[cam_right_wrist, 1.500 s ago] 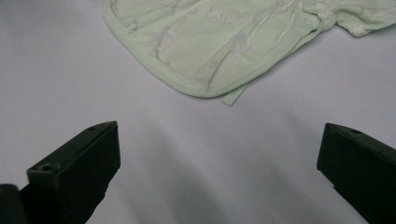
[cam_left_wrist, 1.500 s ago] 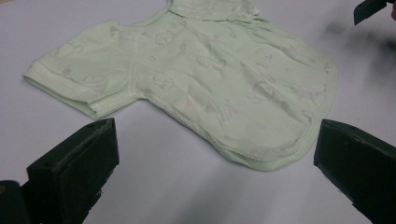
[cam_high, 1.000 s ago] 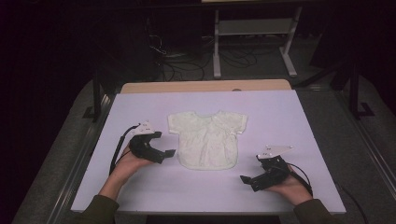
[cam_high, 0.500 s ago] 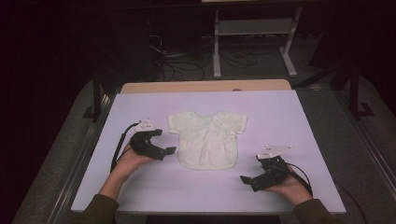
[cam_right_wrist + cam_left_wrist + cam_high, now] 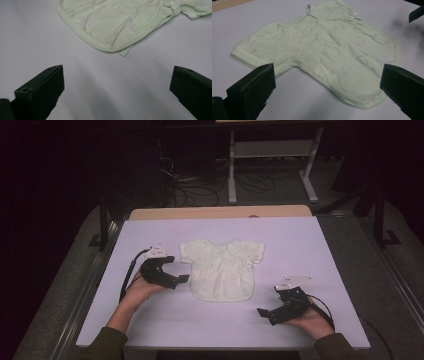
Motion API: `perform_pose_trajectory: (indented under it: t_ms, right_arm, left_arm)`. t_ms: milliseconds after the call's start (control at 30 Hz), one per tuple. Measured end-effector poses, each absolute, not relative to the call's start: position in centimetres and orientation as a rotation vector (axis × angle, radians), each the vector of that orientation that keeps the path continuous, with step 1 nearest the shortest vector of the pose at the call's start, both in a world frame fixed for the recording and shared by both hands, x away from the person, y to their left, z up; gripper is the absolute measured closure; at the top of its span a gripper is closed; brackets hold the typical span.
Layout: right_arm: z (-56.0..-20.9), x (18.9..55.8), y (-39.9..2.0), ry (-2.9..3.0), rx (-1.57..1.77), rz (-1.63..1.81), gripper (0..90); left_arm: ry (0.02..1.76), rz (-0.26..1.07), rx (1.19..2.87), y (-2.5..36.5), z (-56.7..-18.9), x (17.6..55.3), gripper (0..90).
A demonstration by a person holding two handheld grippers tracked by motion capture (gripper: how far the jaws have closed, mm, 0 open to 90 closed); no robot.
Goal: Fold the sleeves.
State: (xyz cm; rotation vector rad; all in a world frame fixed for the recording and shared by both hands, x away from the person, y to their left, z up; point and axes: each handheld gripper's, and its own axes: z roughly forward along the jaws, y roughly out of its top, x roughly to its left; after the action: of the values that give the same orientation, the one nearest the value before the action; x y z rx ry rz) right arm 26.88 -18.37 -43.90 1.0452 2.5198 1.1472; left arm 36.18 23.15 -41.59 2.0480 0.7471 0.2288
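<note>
Dark room beyond; from the high view a white table [image 5: 150, 330] carries a pale green baby shirt [image 5: 222, 270] at mid-frame, my left gripper [image 5: 176, 279] just beside its left hem, my right gripper [image 5: 266, 314] lower right, apart from it.

Left gripper view: jaws wide apart around the shirt [image 5: 324, 52]; thin fabric could bunch or I'd pinch one layer.

Right gripper view: jaws apart over bare table; the hem [image 5: 100, 42] lies at the top, sleeves cut off.
</note>
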Motion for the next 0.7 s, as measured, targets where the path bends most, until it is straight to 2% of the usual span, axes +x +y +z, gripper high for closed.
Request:
perform_pose_trajectory:
  t_ms: [700]
  right_arm:
    - [-43.9, 26.9, -18.4, 2.523, 1.044, 1.147, 0.0]
  left_arm:
    - [0.764, 0.242, 2.038, 22.6, -41.4, 37.8, 0.0]
